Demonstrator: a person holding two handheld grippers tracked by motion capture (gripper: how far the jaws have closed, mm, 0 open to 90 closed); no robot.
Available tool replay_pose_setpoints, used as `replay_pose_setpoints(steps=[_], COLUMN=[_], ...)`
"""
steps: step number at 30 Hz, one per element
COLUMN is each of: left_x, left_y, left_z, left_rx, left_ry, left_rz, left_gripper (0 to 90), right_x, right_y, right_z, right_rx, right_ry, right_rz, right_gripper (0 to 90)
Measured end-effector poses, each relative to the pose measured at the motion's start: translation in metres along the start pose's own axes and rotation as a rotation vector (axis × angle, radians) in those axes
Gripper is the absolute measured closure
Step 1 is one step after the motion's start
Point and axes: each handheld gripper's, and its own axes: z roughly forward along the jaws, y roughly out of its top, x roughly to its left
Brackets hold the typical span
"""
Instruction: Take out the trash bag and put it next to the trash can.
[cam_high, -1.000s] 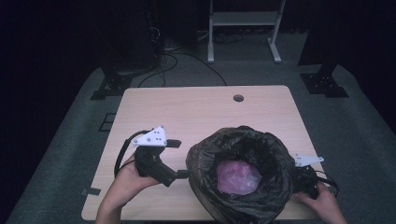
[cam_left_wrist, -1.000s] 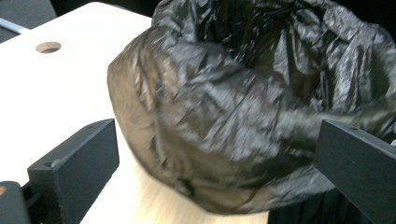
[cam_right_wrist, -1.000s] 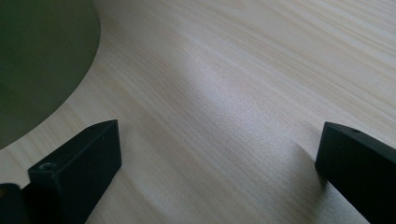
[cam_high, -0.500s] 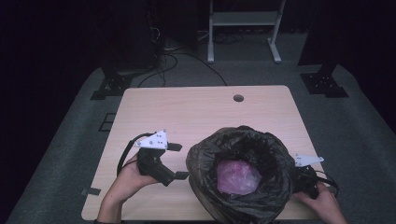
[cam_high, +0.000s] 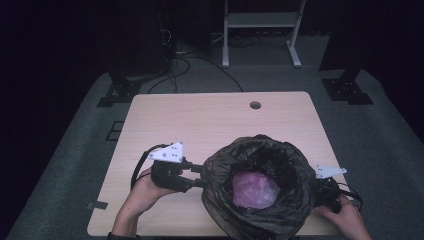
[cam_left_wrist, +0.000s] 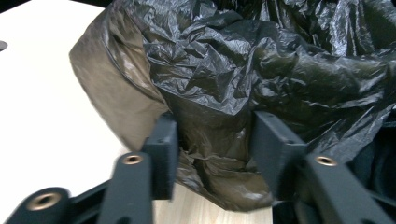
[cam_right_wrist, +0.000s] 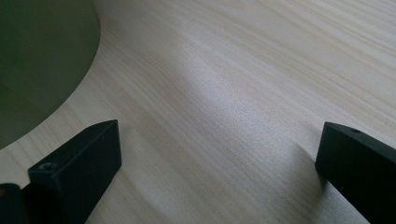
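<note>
Black plastic film is bulging between the parted jaws of the left claw (cam_left_wrist: 212, 154), which is bracketing a fold without clamping it. That bin bag (cam_high: 260, 187) is lying straight ahead of it, a pink item (cam_high: 254, 189) sitting inside. Right claw (cam_right_wrist: 212, 172) is hanging wide, holding nothing, over the pale wooden tabletop (cam_high: 215, 120). Dark room beyond.

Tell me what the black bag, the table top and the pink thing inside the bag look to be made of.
Black bag: thin plastic film, glossy and crinkled, going see-through brownish where stretched. Table top: pale wood or wood-look laminate, matt, with fine straight grain lines in the right gripper view. Pink thing: probably crumpled translucent plastic, with a slight sheen; too blurred to be sure.
</note>
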Motion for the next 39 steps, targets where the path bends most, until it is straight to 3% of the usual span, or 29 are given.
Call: replay_pose_setpoints(steps=[4, 7, 8, 13, 23, 33, 39], left_x=[-0.001, 0.0, 0.0, -0.003, -0.01, -0.014, -0.016], left_y=[-0.002, -0.003, -0.002, 0.005, 0.03, 0.068, 0.084], left_z=[-0.002, -0.006, -0.007, -0.013, -0.021, -0.015, -0.007], left_rx=[0.007, -0.004, -0.01, -0.031, -0.095, -0.094, -0.103], left_ry=[-0.014, -0.029, -0.03, -0.024, -0.031, -0.052, -0.067], left_rz=[0.003, -0.007, -0.013, -0.012, 0.035, 0.096, 0.113], left_gripper=[56.2, 67.1, 76.0, 85.3, 86.4, 86.3, 86.3], right_x=[0.0, 0.0, 0.0, 0.0, 0.0, 0.0, 0.0], right_y=[0.0, 0.0, 0.0, 0.0, 0.0, 0.0, 0.0], right_z=[0.0, 0.0, 0.0, 0.0, 0.0, 0.0, 0.0], right_rx=[0.0, 0.0, 0.0, 0.0, -0.001, -0.001, -0.001], right_ry=[0.0, 0.0, 0.0, 0.0, -0.001, -0.002, -0.002], right_rz=[0.0, 0.0, 0.0, 0.0, 0.0, 0.0, 0.0], right_gripper=[0.0, 0.0, 0.0, 0.0, 0.0, 0.0, 0.0])
